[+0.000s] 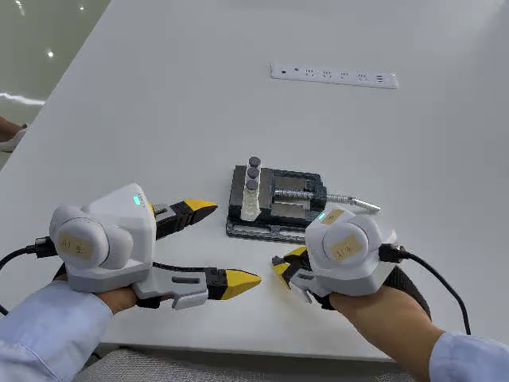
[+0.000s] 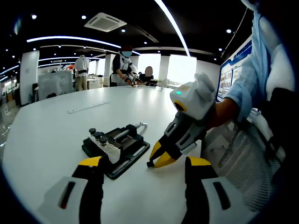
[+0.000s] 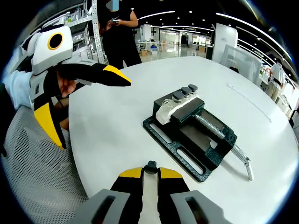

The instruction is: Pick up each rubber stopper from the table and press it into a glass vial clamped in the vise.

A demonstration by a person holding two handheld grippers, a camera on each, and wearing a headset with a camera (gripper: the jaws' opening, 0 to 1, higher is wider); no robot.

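The right gripper (image 3: 150, 172) has its jaws nearly closed, pinching a small dark rubber stopper (image 3: 150, 166) at their very tips. It is low over the white surface (image 1: 159, 119), near the front of the vise (image 1: 278, 208). The left gripper (image 1: 221, 243) hovers to the left of the vise, jaws spread wide with nothing between them. Three glass vials (image 1: 251, 195) stand upright in a tight row, clamped in the vise. Each looks dark on top, so I cannot tell which mouth, if any, is free.

The grip is the main risk. With so little of the stopper held, it may twist or pop out on the way over or under pressure. Pressed off-centre, it would likely cock in the mouth rather than seat, and a hard sideways push could tilt or crack the glass. The vials stand close together, so the jaws could also knock a neighbour.
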